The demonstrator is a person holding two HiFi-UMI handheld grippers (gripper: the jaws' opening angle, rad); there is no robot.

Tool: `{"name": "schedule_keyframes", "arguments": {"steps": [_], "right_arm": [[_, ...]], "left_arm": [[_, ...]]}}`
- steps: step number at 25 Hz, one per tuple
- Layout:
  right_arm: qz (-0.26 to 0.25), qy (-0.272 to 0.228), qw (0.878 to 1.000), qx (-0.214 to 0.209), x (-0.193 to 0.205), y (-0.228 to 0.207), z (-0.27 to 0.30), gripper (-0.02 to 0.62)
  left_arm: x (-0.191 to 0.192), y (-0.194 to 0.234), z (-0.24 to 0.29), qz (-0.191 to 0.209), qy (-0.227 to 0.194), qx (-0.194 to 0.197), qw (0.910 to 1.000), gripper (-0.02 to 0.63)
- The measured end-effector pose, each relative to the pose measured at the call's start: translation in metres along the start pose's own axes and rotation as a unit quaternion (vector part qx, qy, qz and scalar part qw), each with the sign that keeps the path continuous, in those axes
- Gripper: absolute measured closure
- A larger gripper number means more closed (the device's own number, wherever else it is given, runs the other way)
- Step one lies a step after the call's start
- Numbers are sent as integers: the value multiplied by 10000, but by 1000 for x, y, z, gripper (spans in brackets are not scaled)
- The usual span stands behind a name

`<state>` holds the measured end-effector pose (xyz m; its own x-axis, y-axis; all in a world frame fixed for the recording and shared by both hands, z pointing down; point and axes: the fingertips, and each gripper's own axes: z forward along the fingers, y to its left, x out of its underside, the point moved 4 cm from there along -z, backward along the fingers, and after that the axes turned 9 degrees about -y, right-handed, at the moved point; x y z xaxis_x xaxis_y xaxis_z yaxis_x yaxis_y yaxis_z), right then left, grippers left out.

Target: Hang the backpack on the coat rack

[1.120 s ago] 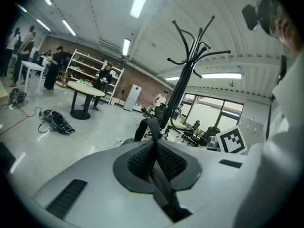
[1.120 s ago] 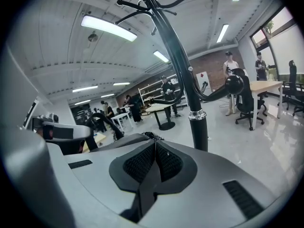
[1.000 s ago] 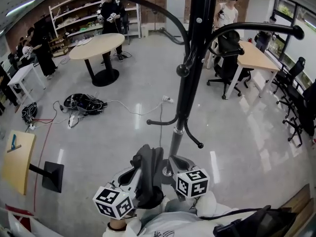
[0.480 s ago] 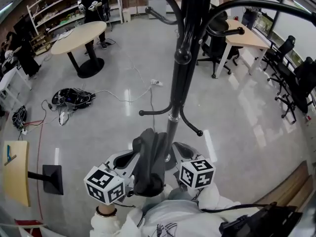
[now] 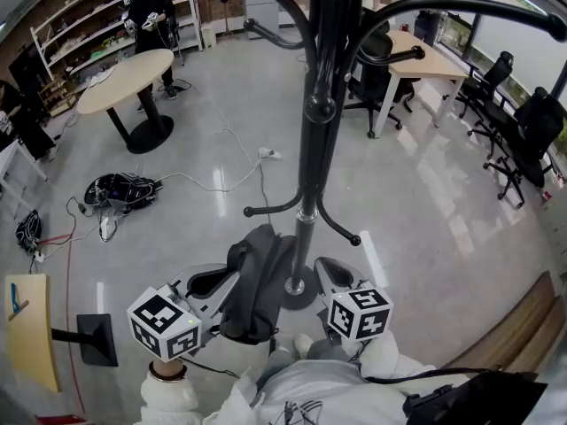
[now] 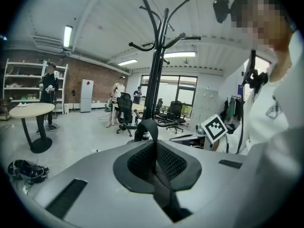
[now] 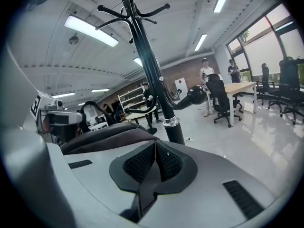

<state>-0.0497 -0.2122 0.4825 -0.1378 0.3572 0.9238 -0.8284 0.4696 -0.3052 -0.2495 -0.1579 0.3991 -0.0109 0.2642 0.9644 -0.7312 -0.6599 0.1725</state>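
Observation:
The dark grey backpack (image 5: 255,282) hangs between my two grippers, just left of the black coat rack's pole (image 5: 312,149) and above its base (image 5: 297,289). My left gripper (image 5: 208,283) is shut on a black strap (image 6: 159,184) of the backpack, whose top loop (image 6: 146,126) rises beyond the jaws. My right gripper (image 5: 330,277) is shut on another black strap (image 7: 145,194), with the backpack's body (image 7: 102,134) to its left. In both gripper views the rack (image 6: 154,65) (image 7: 152,80) stands straight ahead, its curved hooks (image 5: 416,7) high above.
A round wooden table (image 5: 124,69) and a tangle of cables (image 5: 120,189) lie to the left. A desk (image 5: 425,47) and black office chairs (image 5: 523,140) stand at the right. People stand at the back. A small yellow-topped stand (image 5: 31,330) is at my near left.
Both grippers have lifted the backpack a little and drawn closer to the rack's pole. The left gripper has swung out to the left. My head view has shifted towards the rack's base.

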Motion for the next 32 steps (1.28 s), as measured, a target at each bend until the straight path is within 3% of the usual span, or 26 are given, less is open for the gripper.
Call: {"name": "schedule_keyframes", "arguments": {"steps": [3, 9, 14, 17, 32], "right_arm": [[16, -27, 10000, 53, -1, -2, 0, 581], [30, -72, 10000, 35, -10, -6, 1, 581], [74, -88, 9999, 69, -8, -7, 0, 581], [101, -90, 9998, 143, -6, -12, -2, 581], [217, -100, 9987, 458, -9, -35, -8, 581]], "left_arm": [[-17, 11, -8, 76, 31, -11, 10000, 592], [-48, 46, 0, -197, 134, -629, 9977, 592], [-27, 67, 16, -560, 474, -1096, 9913, 592], [-16, 73, 27, -661, 398, -1338, 9880, 592], [-24, 67, 65, -144, 73, -1978, 9801, 592]]}}
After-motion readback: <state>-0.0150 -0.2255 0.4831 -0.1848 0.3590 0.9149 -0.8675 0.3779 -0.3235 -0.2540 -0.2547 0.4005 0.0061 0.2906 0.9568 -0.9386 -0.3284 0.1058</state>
